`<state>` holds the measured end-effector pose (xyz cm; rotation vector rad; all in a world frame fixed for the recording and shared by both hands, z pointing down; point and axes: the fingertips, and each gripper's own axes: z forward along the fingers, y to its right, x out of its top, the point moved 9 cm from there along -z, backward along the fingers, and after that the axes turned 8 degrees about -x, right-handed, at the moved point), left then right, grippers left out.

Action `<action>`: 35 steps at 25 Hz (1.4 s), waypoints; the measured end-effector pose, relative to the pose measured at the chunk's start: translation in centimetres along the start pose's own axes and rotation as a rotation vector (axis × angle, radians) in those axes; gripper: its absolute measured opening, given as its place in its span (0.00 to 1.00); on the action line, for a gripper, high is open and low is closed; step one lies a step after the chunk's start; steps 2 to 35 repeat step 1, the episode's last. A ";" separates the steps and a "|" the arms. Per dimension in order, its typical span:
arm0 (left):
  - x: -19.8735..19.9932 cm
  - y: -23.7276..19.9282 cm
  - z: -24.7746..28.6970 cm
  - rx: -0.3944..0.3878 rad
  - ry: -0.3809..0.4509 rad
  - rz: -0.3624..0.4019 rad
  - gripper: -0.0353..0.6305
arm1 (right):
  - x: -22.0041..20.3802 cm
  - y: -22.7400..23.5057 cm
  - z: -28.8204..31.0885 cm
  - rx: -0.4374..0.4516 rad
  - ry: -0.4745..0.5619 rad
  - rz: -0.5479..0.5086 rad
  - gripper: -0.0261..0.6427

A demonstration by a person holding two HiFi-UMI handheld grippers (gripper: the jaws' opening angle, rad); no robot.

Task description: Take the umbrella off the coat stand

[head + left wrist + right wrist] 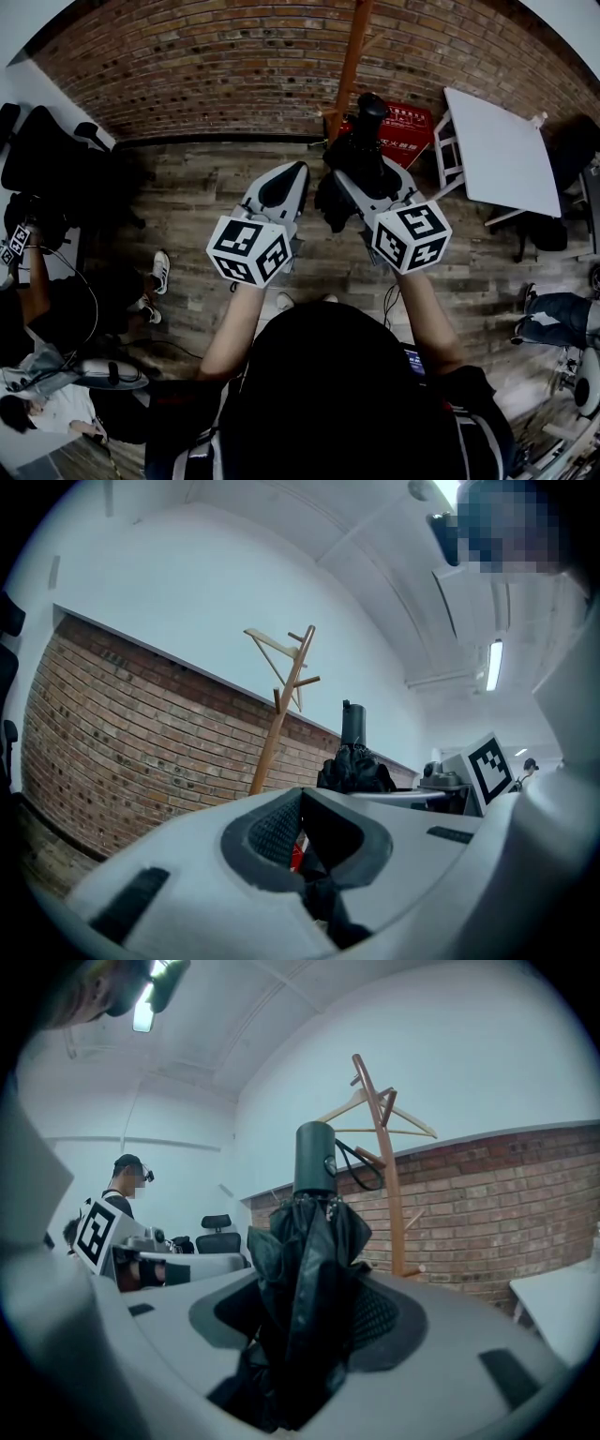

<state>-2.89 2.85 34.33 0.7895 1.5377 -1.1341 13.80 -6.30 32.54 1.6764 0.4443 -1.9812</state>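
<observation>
A black folded umbrella (367, 122) stands upright between the jaws of my right gripper (345, 180), which is shut on its bunched canopy. In the right gripper view the umbrella (305, 1260) fills the gap of the right gripper (305, 1321), handle on top. Its strap loop (361, 1171) lies next to a peg of the wooden coat stand (380, 1147); I cannot tell whether it hangs on the peg. The coat stand (352, 56) rises just beyond the umbrella. My left gripper (298, 171) is beside it to the left, shut and holding nothing. The left gripper view shows the left gripper (300, 799), the umbrella (354, 761) and the stand (281, 705).
A brick wall (216, 66) runs behind the stand. A red sign (405, 127) sits at its foot and a white table (497, 155) stands to the right. Black office chairs (37, 150) and seated people (37, 300) are on the left. Wooden hangers (375, 1115) hang on the stand.
</observation>
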 end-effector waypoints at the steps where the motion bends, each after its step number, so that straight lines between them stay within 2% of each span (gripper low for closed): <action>1: -0.1 0.1 0.0 0.000 0.000 -0.001 0.08 | 0.0 0.0 -0.1 0.000 0.000 0.000 0.43; 35: -0.1 0.1 0.0 0.000 0.000 -0.001 0.08 | 0.0 0.0 -0.1 0.000 0.000 0.000 0.43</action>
